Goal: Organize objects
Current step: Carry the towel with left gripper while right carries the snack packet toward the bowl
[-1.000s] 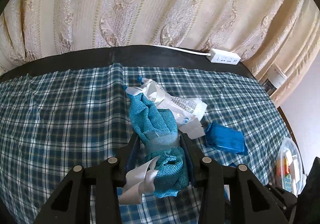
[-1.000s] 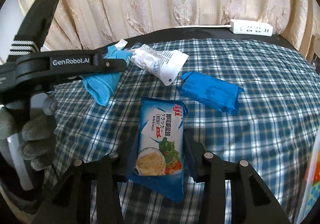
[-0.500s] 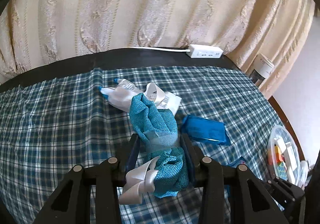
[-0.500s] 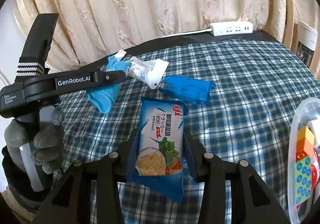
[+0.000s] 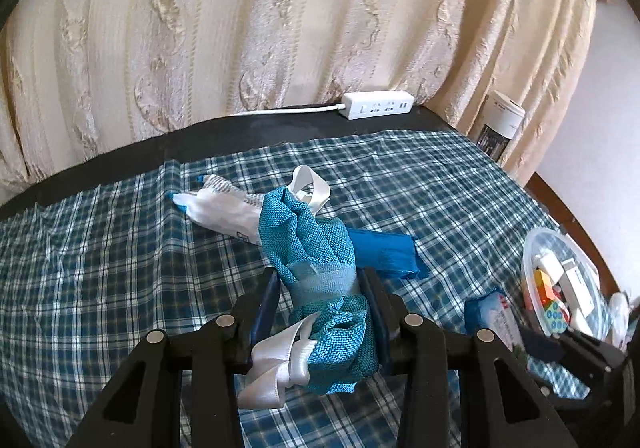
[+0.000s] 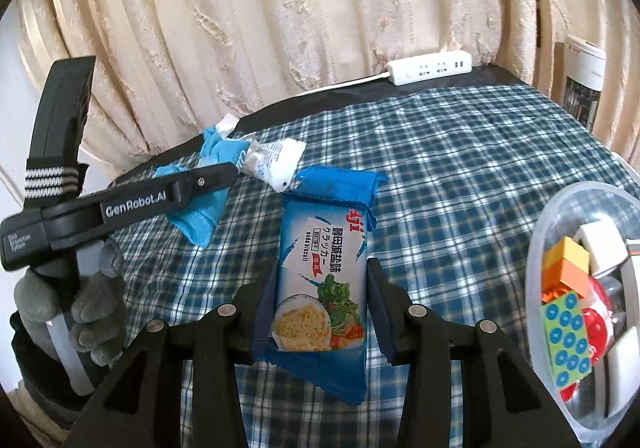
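My left gripper [image 5: 322,280] is shut on a teal knit pouch [image 5: 316,248] with white ribbon, held above the checked tablecloth [image 5: 100,272]. My right gripper [image 6: 322,276] is shut on a blue soda-cracker packet [image 6: 324,280], also lifted. On the cloth lie a white plastic packet [image 5: 218,210] [image 6: 276,162] and a dark blue packet [image 5: 382,254] [image 6: 340,186]. In the right wrist view the left gripper [image 6: 228,178] shows at the left, held by a grey-gloved hand [image 6: 94,304], with the pouch [image 6: 200,216] hanging from it.
A clear plastic tub [image 6: 560,232] [image 5: 536,248] with bright toy blocks stands at the right edge. A white power strip [image 5: 378,104] [image 6: 430,72] lies at the table's far side before a cream curtain [image 5: 280,16]. A white cylinder [image 5: 500,124] stands at the far right.
Both grippers have moved right with their loads, and the views have swung that way. The tub of blocks has come further into both views; the packets on the cloth have slid left.
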Demonstrator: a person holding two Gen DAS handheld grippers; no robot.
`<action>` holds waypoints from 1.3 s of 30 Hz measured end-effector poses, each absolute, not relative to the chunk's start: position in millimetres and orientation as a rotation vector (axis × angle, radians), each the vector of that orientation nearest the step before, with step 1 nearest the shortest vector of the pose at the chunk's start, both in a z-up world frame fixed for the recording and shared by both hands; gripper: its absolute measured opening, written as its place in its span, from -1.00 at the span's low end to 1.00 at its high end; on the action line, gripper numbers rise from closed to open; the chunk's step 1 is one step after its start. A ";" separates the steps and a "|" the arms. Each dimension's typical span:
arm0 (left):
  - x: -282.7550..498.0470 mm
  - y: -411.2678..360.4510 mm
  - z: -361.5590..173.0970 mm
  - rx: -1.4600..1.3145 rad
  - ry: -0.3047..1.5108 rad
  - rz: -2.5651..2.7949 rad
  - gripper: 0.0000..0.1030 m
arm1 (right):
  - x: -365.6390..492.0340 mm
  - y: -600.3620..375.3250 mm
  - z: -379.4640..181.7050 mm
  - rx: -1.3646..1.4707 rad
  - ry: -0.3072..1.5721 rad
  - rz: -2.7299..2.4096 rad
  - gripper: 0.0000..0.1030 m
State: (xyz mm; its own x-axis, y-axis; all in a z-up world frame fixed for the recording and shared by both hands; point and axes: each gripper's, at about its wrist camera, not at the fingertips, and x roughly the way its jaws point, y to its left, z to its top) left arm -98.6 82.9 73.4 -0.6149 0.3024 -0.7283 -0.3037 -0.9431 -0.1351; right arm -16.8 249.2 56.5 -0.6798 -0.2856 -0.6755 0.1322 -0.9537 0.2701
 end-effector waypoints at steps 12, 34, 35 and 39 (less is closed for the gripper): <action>-79.2 103.4 79.1 -1.091 0.085 2.532 -0.15 | -0.5 278.8 65.7 1.101 -0.357 -2.750 -0.15; -57.8 140.4 72.1 -1.091 0.178 2.435 -0.15 | 37.1 385.2 70.1 1.112 -0.516 -3.000 -0.15; -57.4 141.4 72.0 -1.092 0.179 2.432 -0.15 | 38.7 390.6 69.8 1.115 -0.523 -3.012 -0.15; -54.5 146.4 73.1 -1.096 0.185 2.425 -0.15 | 43.1 417.5 67.8 1.138 -0.533 -3.071 -0.15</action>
